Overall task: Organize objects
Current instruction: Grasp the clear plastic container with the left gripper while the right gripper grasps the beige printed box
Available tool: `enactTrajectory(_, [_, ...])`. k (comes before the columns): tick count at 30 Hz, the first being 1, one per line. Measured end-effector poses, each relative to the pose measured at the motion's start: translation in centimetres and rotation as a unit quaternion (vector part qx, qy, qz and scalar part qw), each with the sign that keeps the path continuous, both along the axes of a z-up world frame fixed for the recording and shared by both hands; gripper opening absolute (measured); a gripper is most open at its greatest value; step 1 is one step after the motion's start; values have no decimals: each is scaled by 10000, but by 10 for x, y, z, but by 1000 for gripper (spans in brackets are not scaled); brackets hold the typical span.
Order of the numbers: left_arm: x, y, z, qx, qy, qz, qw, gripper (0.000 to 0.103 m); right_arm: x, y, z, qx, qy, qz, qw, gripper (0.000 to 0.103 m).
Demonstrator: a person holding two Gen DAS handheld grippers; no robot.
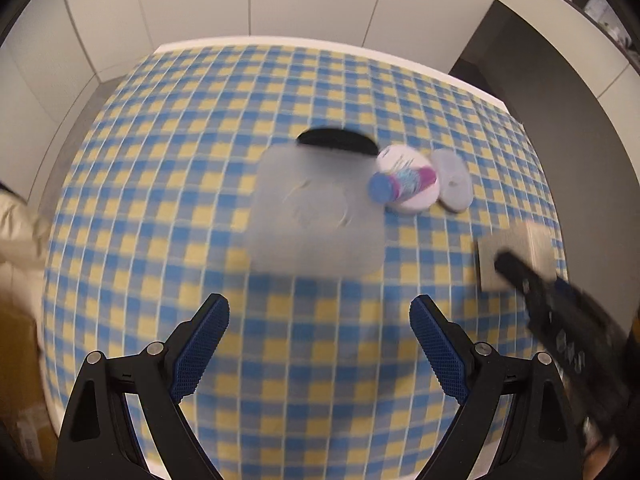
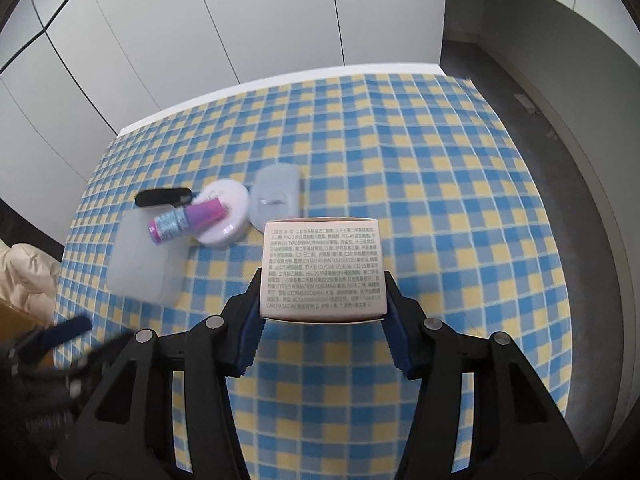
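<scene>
Pinched between my right tool (image 2: 322, 312)'s pads, low centre of frame, sits the printed box (image 2: 323, 270). Left tool (image 1: 319, 344) gapes empty; the translucent container (image 1: 316, 216), tube (image 1: 400, 182) and jar (image 1: 412, 196) on the table (image 1: 160, 160) look unsorted.

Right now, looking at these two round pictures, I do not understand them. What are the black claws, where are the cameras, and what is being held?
No robot here: a person holds a two-finger gripper in each hand, each with a wide-angle camera looking along its fingers. In the left camera's picture the left gripper is open and empty above the checkered tablecloth. In the right camera's picture the right gripper is closed on a printed box. On the cloth lie a frosted container, a purple tube on a white jar, and a black object.
</scene>
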State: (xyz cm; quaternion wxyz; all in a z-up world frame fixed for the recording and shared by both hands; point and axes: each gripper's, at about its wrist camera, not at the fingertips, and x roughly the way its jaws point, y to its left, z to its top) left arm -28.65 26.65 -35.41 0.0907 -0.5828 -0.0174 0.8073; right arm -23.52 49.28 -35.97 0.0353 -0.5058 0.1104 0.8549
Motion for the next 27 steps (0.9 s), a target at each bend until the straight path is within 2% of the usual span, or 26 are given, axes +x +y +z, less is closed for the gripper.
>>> enactTrajectory(3, [-14, 7, -8, -145, -6, 14, 9999, 92, 8, 7, 0, -82, -66, -78, 9999, 55])
enactTrajectory(7, [-30, 7, -27, -203, -222, 149, 9994, 93, 17, 10, 2, -198, -82, -74, 9997, 55])
enactTrajectory(11, [-37, 9, -32, -283, -137, 227, 9992, 92, 14, 6, 6, -183, -62, 13, 9998, 55])
enactTrajectory(13, [-37, 9, -30, -260, 22, 305, 9992, 82, 13, 5, 7, -174, -58, 15, 9998, 55])
enactTrajectory(17, [-35, 5, -33, -355, 87, 465, 9982, 81, 9, 2, 7, -130, -65, 42, 9999, 55])
enactTrajectory(22, [-26, -2, -34, -519, -28, 519, 9973, 81, 2, -7, 3, -2, -76, 121, 9999, 55])
enactTrajectory(27, [-15, -3, -22, -548, -72, 476, 9973, 81, 3, -7, 2, -7, -93, 153, 9998, 55])
